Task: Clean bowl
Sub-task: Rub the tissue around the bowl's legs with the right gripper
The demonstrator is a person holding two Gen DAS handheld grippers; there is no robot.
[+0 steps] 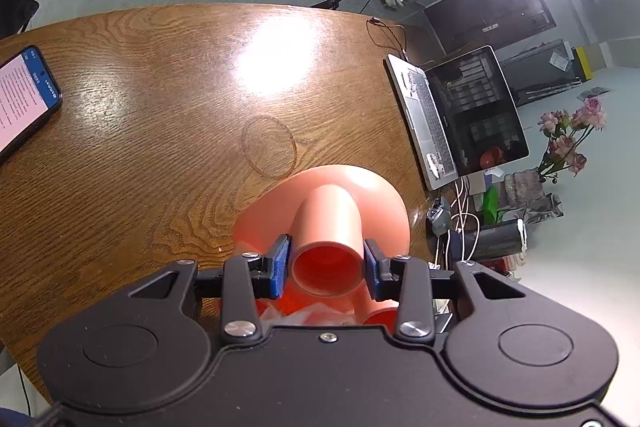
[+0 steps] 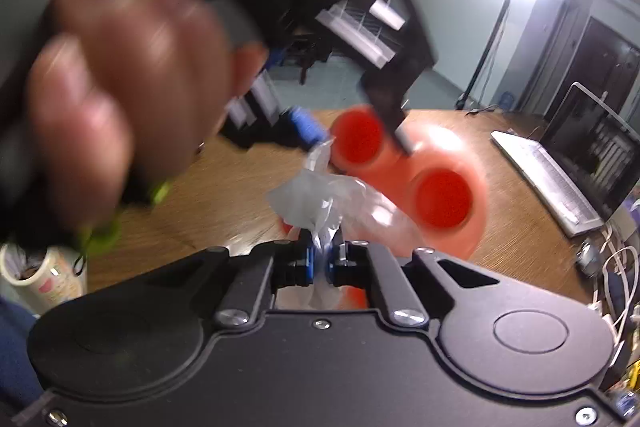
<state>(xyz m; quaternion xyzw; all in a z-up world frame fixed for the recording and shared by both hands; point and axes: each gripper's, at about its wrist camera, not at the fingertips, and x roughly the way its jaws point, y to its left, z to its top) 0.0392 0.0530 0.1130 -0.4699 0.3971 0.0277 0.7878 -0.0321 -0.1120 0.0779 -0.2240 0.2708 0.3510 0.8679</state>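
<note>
The bowl [image 1: 320, 211] sits low in the centre of the left wrist frame, above the wooden surface [image 1: 140, 147]: a salmon-pink plastic piece with tube-like hollows, red inside, glossy and smooth. The left hand-held gripper [image 1: 326, 263] has its blue pads against either side of one tube, jaws set about a tube's width apart and apparently clamping it. In the right wrist view, which is heavily blurred, the bowl [image 2: 432, 187] shows centre-right with two red openings; the right hand-held gripper [image 2: 322, 263] is nearly closed, pinching a crumpled clear plastic wipe [image 2: 316, 195] that trails toward the bowl. A hand [image 2: 120, 87] fills the upper left of that frame. The likely trouble: the slick round tube could rotate or slide out between the pads if wiping pushes sideways. The thin film could also slip from the narrow pinch or bunch up without touching the inner walls. A laptop [image 1: 452, 119] at the right and a phone [image 1: 24, 95] at the left edge lie within reach of a dropped bowl.
</note>
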